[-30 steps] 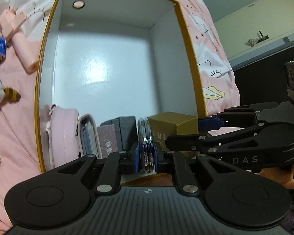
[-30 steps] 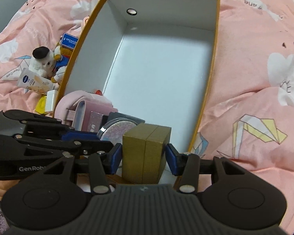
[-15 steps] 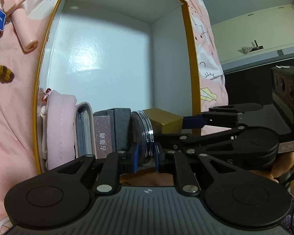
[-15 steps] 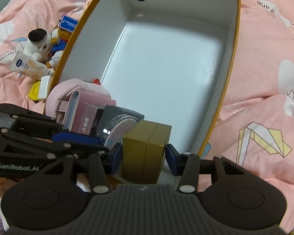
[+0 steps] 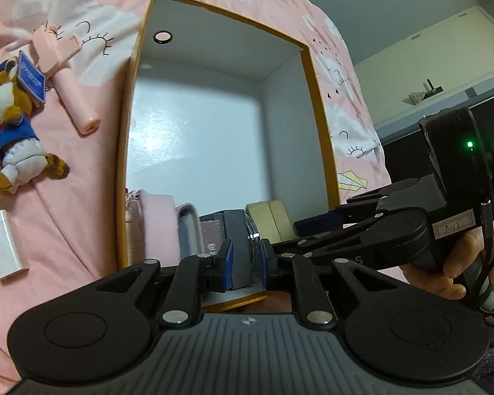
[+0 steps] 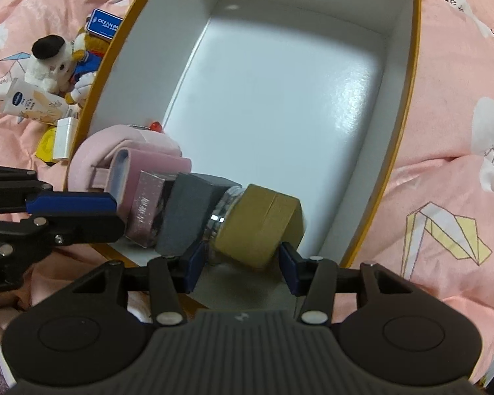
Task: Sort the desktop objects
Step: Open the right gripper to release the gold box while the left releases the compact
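**Packing the box's near end**

Lying on pink bedding (image 6: 444, 65), the white box (image 6: 280, 98) holds a row at its near end: pink pouch (image 6: 115, 151), grey case (image 6: 187, 210), round jar (image 6: 222, 212), gold box (image 6: 263, 223). The right gripper (image 6: 242, 265) straddles the gold box at lower centre, jaws opening, pads clear of it. The left gripper (image 5: 245, 265) is nearly together; what it pinches I cannot tell. A plush toy (image 5: 13, 131) lies at left.
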A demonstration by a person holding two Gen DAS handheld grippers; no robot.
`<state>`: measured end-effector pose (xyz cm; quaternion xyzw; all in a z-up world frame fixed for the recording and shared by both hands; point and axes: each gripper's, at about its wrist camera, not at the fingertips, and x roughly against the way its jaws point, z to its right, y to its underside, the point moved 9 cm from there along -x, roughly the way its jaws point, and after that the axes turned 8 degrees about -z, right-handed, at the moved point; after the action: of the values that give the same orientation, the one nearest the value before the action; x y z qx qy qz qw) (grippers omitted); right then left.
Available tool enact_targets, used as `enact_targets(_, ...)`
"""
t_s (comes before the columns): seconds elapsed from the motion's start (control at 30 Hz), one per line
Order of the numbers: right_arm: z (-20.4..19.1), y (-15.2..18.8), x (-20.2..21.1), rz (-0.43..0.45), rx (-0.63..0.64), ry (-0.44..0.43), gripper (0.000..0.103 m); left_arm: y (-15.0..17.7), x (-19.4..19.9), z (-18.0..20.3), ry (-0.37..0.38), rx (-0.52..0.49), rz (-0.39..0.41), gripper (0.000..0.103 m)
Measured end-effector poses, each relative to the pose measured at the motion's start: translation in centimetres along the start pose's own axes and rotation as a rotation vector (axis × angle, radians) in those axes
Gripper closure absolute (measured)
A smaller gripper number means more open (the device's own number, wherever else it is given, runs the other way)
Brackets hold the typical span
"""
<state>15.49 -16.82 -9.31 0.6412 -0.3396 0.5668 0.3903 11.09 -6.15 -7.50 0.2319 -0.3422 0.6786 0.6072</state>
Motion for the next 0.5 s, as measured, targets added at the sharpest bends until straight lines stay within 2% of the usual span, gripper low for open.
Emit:
enact_targets(0.17, -0.2, 0.2, 0.5, 0.009, 0.026, -0.013, 0.049, 0.1, 0.6, -0.3, -0.012, -0.01, 0.009, 0.085)
enact_targets(0.3, -0.4, 0.3, 1.6, 0.03, 0.12, 0.009, 0.05, -0.1, 1.2, -0.3, -0.014, -0.015, 0.029, 0.085)
enact_targets(0.4, -1.2, 0.6, 1.7, 0.018, 0.291, 0.056, 0.05, -0.2, 1.4, -0.5, -0.02, -0.013, 0.041, 0.085)
enact_targets(0.5, -1.7, 0.6, 1.4, 0.004, 0.483, 0.186, 0.05, -0.1, 1.4, -1.0, -0.034, -0.007, 0.041, 0.085)
